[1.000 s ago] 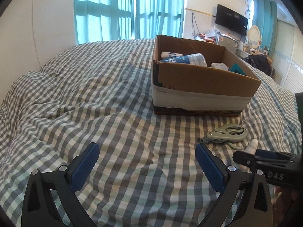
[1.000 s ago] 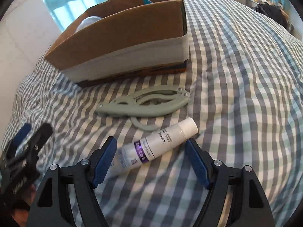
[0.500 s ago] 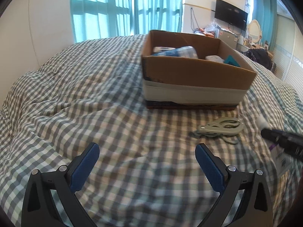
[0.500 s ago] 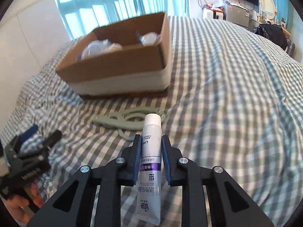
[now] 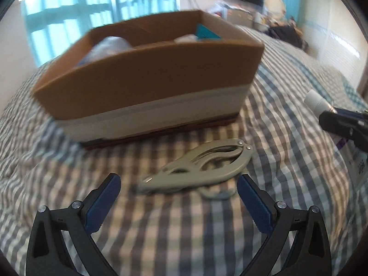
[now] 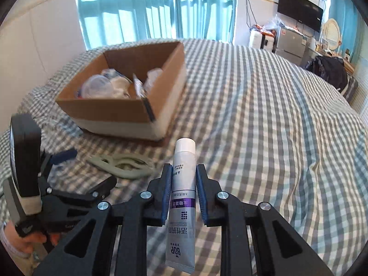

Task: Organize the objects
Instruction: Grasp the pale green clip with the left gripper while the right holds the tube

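Observation:
My right gripper (image 6: pixel 184 172) is shut on a white and purple tube (image 6: pixel 182 184), held in the air above the checked bedspread, cap pointing forward. The tube's cap also shows at the right of the left wrist view (image 5: pixel 316 102). My left gripper (image 5: pixel 178 184) is open, low over the bed, its fingers on either side of a grey-green folding tool (image 5: pixel 200 168) that lies on the bedspread. The tool also shows in the right wrist view (image 6: pixel 124 163). A cardboard box (image 5: pixel 147 87) with several items inside stands just behind the tool; it also shows in the right wrist view (image 6: pixel 122 115).
The bed is covered with a grey and white checked bedspread (image 6: pixel 264 115). Teal curtains (image 6: pixel 149 9) hang behind it. A TV (image 6: pixel 299 15), a small fridge and clutter stand at the far right wall.
My left gripper has moved forward and right, down to the grey-green tool, which now lies between its fingers. My right gripper has risen with the tube, looking down into the box.

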`<action>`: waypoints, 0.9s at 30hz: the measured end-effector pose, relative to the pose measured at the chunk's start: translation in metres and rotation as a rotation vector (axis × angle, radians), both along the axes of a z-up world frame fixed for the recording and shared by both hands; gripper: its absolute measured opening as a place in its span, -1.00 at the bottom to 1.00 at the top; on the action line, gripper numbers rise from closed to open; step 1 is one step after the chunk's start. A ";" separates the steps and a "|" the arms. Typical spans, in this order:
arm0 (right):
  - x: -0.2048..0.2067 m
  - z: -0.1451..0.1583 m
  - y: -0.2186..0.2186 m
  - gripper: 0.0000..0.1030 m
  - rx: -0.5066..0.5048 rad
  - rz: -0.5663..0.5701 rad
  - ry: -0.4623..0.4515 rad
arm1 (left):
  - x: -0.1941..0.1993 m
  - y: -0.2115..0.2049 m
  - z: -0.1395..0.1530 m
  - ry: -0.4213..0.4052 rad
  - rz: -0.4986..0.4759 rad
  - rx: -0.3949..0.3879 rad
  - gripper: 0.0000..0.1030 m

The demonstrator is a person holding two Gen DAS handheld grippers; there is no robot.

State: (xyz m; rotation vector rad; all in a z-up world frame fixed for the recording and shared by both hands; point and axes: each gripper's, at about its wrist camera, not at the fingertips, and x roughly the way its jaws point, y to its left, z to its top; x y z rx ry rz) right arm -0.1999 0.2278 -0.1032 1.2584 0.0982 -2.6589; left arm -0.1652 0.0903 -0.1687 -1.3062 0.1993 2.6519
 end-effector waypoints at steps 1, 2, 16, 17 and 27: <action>-0.001 -0.007 0.002 -0.60 0.004 -0.004 -0.012 | -0.005 0.003 -0.004 -0.010 -0.016 -0.008 1.00; -0.003 -0.014 0.003 -0.60 0.003 -0.006 -0.024 | -0.012 0.007 -0.009 -0.026 -0.037 -0.021 1.00; -0.006 -0.033 0.004 -0.60 -0.008 -0.003 -0.072 | -0.039 0.026 -0.018 -0.041 -0.176 -0.057 0.30; -0.005 -0.032 0.004 -0.60 -0.007 -0.002 -0.069 | -0.035 0.027 -0.016 -0.040 -0.190 -0.072 0.23; 0.017 -0.008 -0.017 -0.60 0.005 0.012 0.005 | 0.015 0.009 0.023 -0.005 -0.203 -0.039 -0.50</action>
